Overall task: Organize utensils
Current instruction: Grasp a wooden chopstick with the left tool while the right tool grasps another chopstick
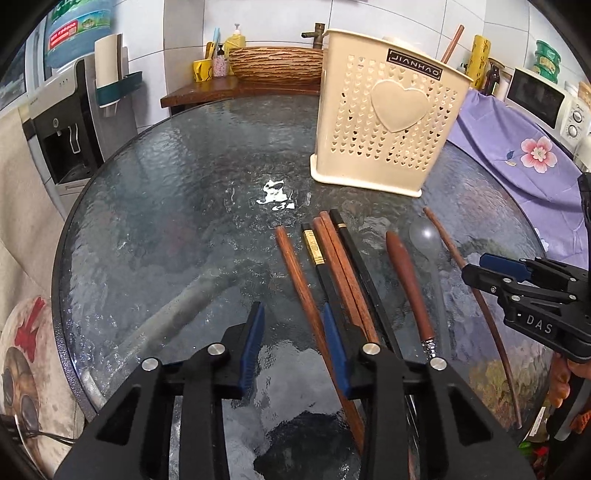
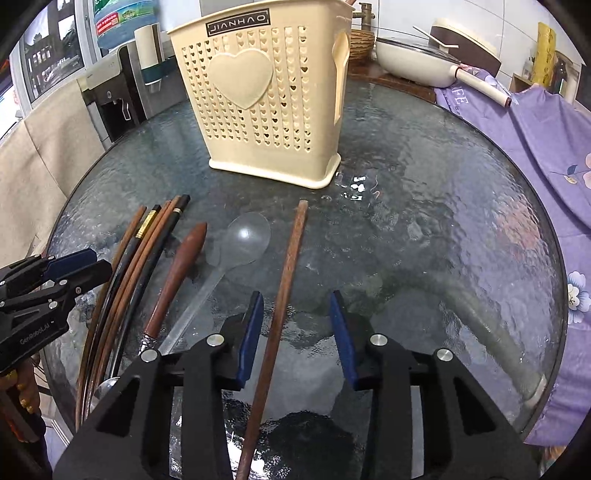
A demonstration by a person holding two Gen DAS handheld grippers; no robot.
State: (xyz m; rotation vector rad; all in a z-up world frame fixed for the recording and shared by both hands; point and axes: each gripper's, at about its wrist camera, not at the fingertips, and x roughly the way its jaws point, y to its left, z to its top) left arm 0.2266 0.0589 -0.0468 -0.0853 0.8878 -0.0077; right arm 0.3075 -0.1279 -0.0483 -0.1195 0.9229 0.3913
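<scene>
Both grippers spread, holding nothing: right gripper (image 2: 295, 332) straddles the lone wooden chopstick (image 2: 284, 280) flat on the tabletop (image 2: 443, 221), probably lining up a pick for the cream holder (image 2: 273, 103); left gripper (image 1: 293, 339) hovers over the bundled chopsticks (image 1: 332, 266).

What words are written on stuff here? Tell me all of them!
"JIANHAO": black label on the cream basket.
"DAS": side of the right gripper.
"GenRobot.AI": small print on the left gripper, just readable.
"FE": end of a word on the purple cloth; the rest is hidden.
Water jug label: too blurred to read.
</scene>
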